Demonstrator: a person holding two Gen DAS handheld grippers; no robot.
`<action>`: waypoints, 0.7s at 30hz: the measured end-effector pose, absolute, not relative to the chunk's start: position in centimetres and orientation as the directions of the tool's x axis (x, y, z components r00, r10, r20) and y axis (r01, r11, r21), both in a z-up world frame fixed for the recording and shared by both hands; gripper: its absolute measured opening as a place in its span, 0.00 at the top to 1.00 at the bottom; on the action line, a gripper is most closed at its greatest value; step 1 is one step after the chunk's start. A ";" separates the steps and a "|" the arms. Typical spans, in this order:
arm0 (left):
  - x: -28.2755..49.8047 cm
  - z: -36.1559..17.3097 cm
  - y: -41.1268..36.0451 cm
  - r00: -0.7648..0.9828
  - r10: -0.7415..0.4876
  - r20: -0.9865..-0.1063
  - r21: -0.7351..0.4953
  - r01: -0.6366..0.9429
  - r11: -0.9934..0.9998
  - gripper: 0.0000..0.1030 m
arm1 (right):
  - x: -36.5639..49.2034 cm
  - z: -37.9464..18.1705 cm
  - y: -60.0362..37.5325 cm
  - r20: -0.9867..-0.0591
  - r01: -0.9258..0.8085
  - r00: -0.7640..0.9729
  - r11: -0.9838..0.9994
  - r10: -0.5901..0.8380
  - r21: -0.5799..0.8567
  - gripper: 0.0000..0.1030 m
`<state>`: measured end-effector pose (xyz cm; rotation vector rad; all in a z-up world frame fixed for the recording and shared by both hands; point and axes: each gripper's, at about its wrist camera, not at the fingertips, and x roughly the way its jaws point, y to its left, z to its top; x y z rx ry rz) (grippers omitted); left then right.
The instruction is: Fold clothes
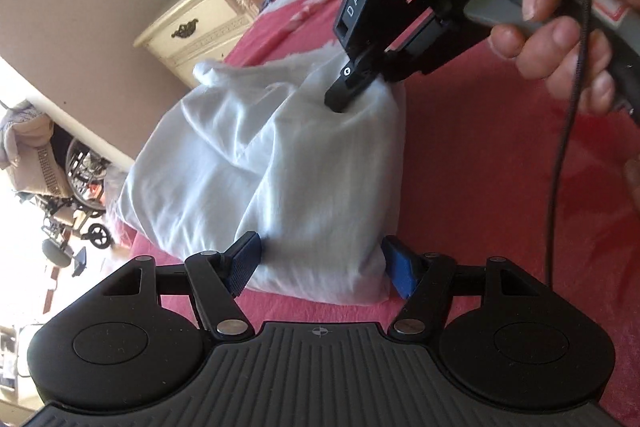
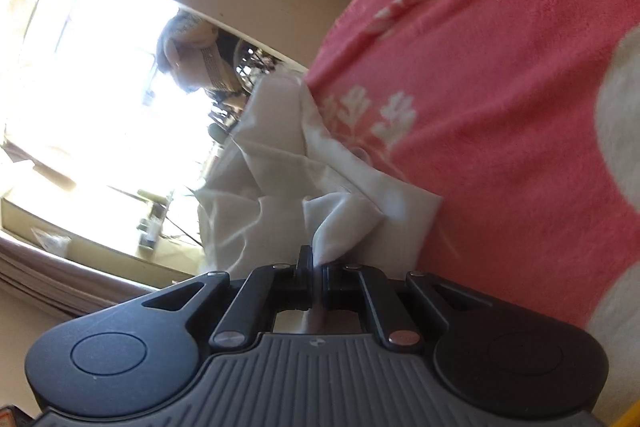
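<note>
White cloth point(image 1: 280, 163) lies bunched on the pink blanket point(image 1: 480, 187) — its near end between the left gripper's point(image 1: 322, 267) 2 spread jaws; right gripper point(image 2: 314, 263) pinches a fold at its far end.

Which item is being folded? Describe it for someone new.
On the pink floral blanket, near the cream nightstand, lies a rumpled white cloth. It is the only plain white fabric there, pinched by the right gripper.
</note>
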<state>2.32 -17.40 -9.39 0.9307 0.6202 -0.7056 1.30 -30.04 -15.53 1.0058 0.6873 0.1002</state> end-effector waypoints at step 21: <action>8.9 -3.8 -10.4 0.339 -0.434 -0.835 0.025 0.810 0.585 0.35 | 0.1 -14.5 -31.5 -0.529 0.218 0.800 0.683 0.284 0.697 0.90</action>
